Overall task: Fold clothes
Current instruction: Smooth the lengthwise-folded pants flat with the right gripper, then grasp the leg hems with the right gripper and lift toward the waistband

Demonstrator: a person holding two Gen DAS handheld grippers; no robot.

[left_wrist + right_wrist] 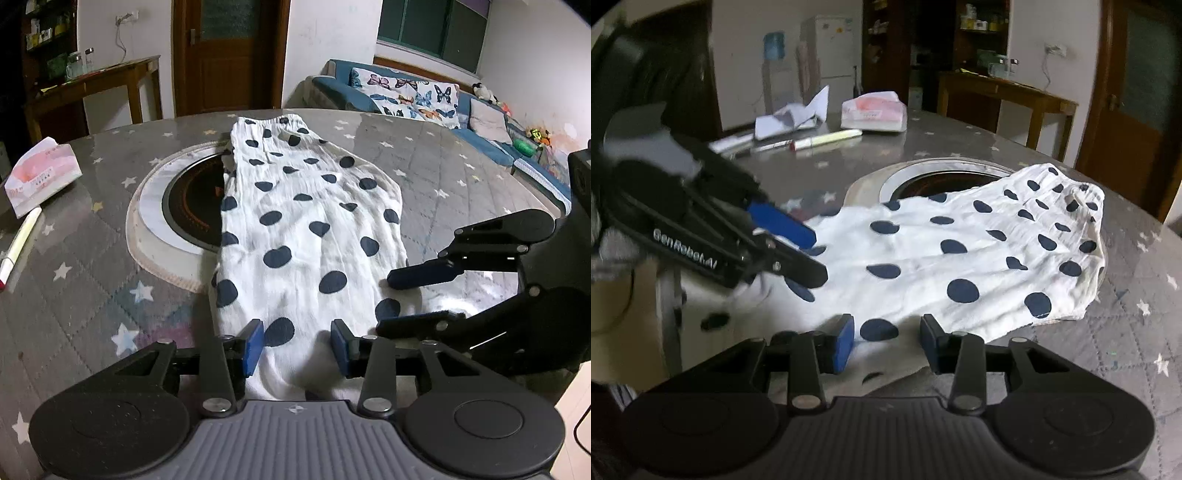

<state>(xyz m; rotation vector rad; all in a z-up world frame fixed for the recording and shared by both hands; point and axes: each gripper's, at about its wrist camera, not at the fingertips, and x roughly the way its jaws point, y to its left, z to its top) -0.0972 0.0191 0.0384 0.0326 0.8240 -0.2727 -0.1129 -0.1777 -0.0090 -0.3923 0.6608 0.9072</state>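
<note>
Polka-dot garment [306, 229] lies flat on star-print tablecloth [92, 288], covering right part of round inset burner [192, 206]. Left gripper [297, 343] at garment's near hem, fingers apart, cloth between them, not pinched. Right gripper [886, 341] at garment's near right edge, fingers apart. Tissue pack [40, 173] left of burner.

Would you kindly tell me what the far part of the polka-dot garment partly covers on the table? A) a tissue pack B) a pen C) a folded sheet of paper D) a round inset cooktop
D: the white polka-dot garment lies across the right side of the round inset cooktop, while the tissue pack and the pen lie clear of it to the left.
</note>
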